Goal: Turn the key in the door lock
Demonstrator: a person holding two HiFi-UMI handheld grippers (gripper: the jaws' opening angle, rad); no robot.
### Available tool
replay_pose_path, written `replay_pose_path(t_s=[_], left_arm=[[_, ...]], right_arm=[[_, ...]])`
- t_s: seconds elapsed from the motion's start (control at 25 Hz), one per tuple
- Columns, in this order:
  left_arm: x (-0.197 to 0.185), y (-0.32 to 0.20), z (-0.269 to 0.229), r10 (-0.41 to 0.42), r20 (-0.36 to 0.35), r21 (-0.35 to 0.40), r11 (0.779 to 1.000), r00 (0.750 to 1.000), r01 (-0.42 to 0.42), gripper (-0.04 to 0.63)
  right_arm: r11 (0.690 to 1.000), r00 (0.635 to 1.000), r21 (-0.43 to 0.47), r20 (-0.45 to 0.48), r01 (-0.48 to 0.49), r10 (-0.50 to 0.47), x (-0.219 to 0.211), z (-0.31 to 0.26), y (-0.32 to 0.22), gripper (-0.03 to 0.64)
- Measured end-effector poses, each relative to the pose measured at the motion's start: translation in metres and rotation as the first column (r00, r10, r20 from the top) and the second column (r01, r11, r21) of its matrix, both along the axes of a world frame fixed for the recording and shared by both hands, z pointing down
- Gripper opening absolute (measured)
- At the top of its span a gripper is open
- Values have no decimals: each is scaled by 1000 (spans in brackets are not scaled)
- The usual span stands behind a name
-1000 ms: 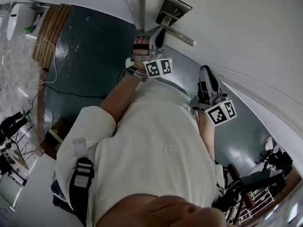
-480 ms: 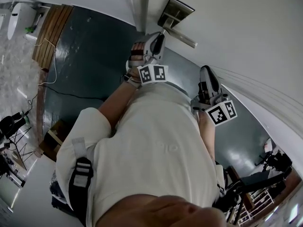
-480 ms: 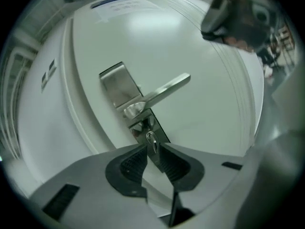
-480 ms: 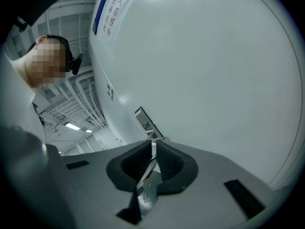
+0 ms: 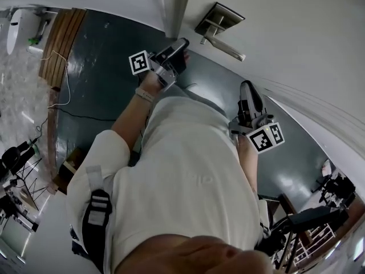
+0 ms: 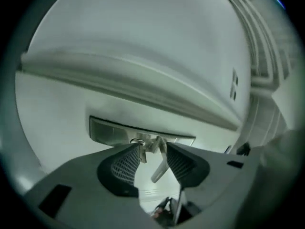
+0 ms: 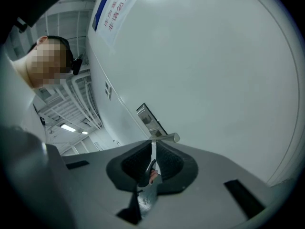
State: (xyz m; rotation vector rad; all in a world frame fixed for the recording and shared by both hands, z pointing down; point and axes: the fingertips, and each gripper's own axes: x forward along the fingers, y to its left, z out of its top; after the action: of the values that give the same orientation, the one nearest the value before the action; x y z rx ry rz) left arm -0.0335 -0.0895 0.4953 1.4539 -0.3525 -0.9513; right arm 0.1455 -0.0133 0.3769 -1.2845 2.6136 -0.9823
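Observation:
The silver lock plate (image 5: 219,19) with its lever handle (image 5: 227,48) sits on the white door. In the left gripper view the plate (image 6: 114,131) fills the middle, and a small key (image 6: 141,150) sticks out of it beside the lever (image 6: 160,169). My left gripper (image 5: 178,47) hangs a short way back from the plate. Its jaws have just been opening; they (image 6: 153,149) stand apart, with the key beyond the tips and untouched. My right gripper (image 5: 248,90) is lower along the door, shut (image 7: 153,147) with nothing in it, and points toward the lever (image 7: 164,137).
The door's edge and frame (image 5: 171,4) run up at the top. A wooden board (image 5: 63,36) and a loose cable (image 5: 57,79) lie on the dark floor at left. Stands and gear (image 5: 319,210) crowd the lower right. A blue and white notice (image 7: 108,11) hangs on the door.
My left gripper has come off the lock plate, drawn back to the lower left and rolled, so its marker cube now faces left. Its jaws have opened. The right gripper looks about where it was.

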Motion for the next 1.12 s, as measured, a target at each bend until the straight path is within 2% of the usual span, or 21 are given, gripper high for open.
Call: replay_pose_path(t_s=[0.04, 0.08, 0.16, 0.24, 0.36, 0.52, 0.72, 0.76, 0.84, 1.12], left_arm=[[-1, -4, 2, 9, -85, -13, 1000, 996, -11, 167], [2, -7, 6, 21, -130, -21, 999, 991, -24, 170], [10, -10, 17, 52, -176, -34, 998, 983, -59, 170], [19, -10, 24, 85, -267, -49, 994, 960, -102, 174], [34, -15, 26, 130, -432, -43, 986, 892, -164, 175], [48, -27, 26, 184, -566, 9, 976, 803, -217, 173], [53, -33, 16, 250, -645, 88, 963, 722, -254, 157], [53, -34, 13, 262, -652, 107, 961, 712, -255, 132], [53, -35, 11, 264, -665, 127, 962, 699, -243, 37], [53, -36, 11, 235, -729, 97, 965, 643, -243, 31]], right_arm=[[1000, 1000, -1, -5, -12, 12, -1, 0, 1, 46], [1000, 1000, -2, -9, -25, 25, -1, 0, 2, 46], [999, 999, -5, -18, -50, 50, -1, 2, 4, 47], [997, 997, -7, -27, -73, 73, -1, 3, 8, 46], [994, 993, -14, -44, -111, 110, 1, 4, 10, 46], [988, 986, -26, -63, -154, 152, 5, 7, 7, 46], [980, 977, -32, -84, -197, 194, 10, 11, 6, 48], [979, 977, -33, -85, -201, 197, 10, 12, 5, 46], [979, 976, -32, -88, -204, 200, 9, 13, 3, 46], [980, 978, -35, -90, -194, 190, 2, 12, -4, 46]])
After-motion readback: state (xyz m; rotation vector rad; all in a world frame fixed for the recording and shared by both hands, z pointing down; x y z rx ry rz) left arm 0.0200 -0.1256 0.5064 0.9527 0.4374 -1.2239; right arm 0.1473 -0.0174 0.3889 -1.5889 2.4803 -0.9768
